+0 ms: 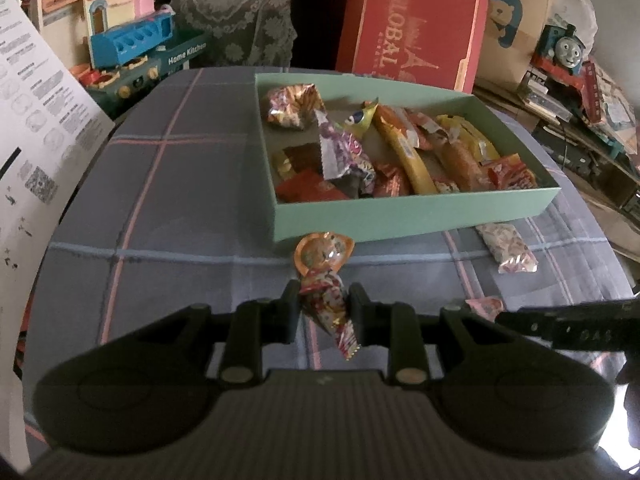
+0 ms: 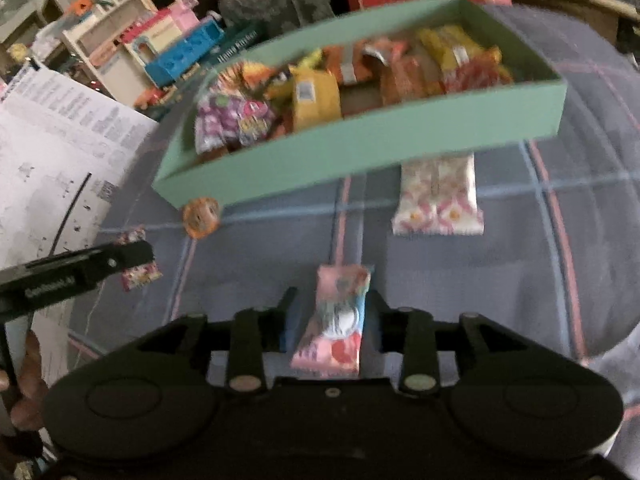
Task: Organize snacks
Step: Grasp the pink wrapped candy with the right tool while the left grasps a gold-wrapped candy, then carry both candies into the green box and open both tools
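Note:
My left gripper [image 1: 325,312] is shut on a long patterned sweet with a round orange top [image 1: 325,256], held just above the checked cloth in front of the green box [image 1: 400,220]. The box holds several snack packets. In the right wrist view the same gripper [image 2: 132,258] shows at the left with its sweet [image 2: 201,217]. My right gripper [image 2: 334,316] straddles a pink and blue packet [image 2: 338,320]; a gap shows beside the left pad, so it stands open. A white and pink packet [image 2: 438,200] lies by the box's [image 2: 360,148] front wall.
Printed paper sheets [image 1: 36,128] hang over the table's left side. Toy kitchen sets [image 1: 128,40] and a red carton [image 1: 412,28] stand behind the table, with a toy train [image 1: 564,48] at the right. A hand [image 2: 24,380] shows at the lower left.

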The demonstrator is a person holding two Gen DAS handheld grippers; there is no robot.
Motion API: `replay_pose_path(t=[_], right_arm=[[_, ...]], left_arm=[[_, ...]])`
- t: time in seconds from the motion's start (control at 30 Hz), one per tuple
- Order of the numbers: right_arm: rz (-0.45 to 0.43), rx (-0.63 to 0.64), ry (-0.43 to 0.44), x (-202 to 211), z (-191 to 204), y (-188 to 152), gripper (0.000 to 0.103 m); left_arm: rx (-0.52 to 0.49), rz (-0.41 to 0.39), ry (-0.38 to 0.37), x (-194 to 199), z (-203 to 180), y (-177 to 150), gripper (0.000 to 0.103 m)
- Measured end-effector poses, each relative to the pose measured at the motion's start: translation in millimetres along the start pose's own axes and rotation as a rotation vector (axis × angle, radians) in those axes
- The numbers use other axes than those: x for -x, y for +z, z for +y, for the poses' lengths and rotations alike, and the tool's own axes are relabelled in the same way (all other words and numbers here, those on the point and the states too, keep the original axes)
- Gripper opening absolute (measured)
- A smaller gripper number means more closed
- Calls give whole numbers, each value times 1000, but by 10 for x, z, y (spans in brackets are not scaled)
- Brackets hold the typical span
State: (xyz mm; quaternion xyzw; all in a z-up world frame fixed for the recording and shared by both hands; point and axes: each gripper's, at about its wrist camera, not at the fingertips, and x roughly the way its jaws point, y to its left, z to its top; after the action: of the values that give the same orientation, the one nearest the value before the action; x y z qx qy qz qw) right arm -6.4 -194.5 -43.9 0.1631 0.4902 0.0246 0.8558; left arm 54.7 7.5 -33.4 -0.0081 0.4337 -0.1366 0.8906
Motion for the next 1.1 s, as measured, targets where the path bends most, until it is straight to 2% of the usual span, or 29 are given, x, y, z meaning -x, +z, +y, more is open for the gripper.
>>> replay_pose_path(t=[0.1, 0.2, 0.3, 0.33, 0.4, 0.6, 0.73, 0.87, 1.1], right_arm=[[15, 26, -37, -101, 82, -76, 36], [-11, 86, -70, -158, 197, -124, 37], [-19, 156, -114, -190, 283, -133, 18], [-10, 157, -114, -190, 282, -120, 14], [-5, 137, -94, -143, 252, -68, 14], [-87, 96, -38, 182, 209, 194, 14], [-163, 83, -20, 351, 188, 545, 14], [-212, 96, -27, 348, 178, 919, 14], [-226, 81, -14, 88, 160, 1461, 15]], left_arm=[[7, 1, -3, -15, 15, -2, 25], [14, 1, -11, -22, 31, 3, 25], [14, -4, -14, -21, 40, 20, 25], [17, -6, -15, -20, 48, 30, 25], [22, -9, -17, -16, 75, 65, 25], [22, -37, -19, -10, 135, 281, 25], [-9, -78, -17, -20, 133, 567, 25], [-13, -109, -24, -121, 154, 1013, 25], [-6, -120, -56, -528, 86, 1770, 25]])
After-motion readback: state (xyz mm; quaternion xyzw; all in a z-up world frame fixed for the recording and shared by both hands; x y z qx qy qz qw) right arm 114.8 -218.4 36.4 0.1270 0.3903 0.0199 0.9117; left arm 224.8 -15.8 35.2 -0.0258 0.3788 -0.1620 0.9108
